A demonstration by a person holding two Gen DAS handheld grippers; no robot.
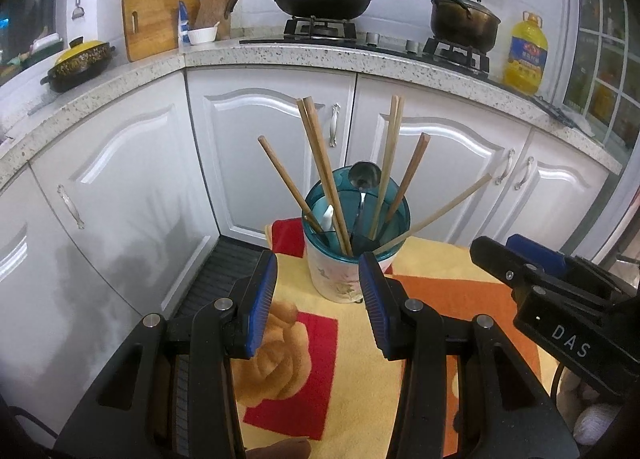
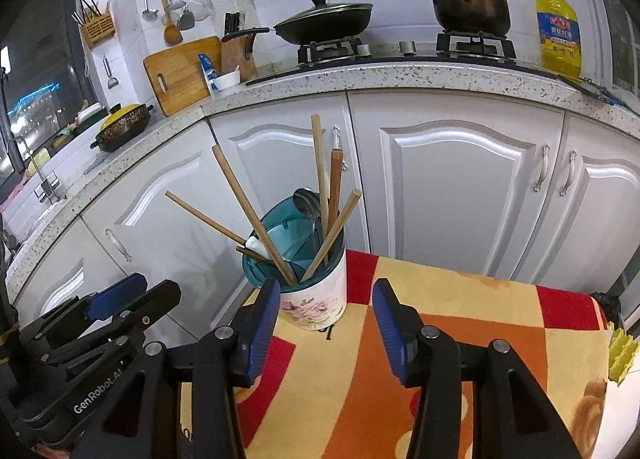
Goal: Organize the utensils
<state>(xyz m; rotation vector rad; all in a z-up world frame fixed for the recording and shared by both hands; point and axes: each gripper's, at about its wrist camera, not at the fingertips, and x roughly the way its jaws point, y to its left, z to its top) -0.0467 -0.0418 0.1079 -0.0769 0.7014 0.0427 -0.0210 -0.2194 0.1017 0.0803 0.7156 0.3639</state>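
Standing on a patterned cloth (image 2: 460,299), the utensil holder (image 2: 316,299) faces white cabinets (image 2: 460,187).

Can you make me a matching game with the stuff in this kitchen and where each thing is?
Things:
1. chopsticks
2. black wok
3. oil bottle
4. utensil holder

Places:
A. on the colourful cloth
B. on the left burner
C. standing in the holder
D. at the counter's right end

Pairs: 1-C, 2-B, 3-D, 4-A
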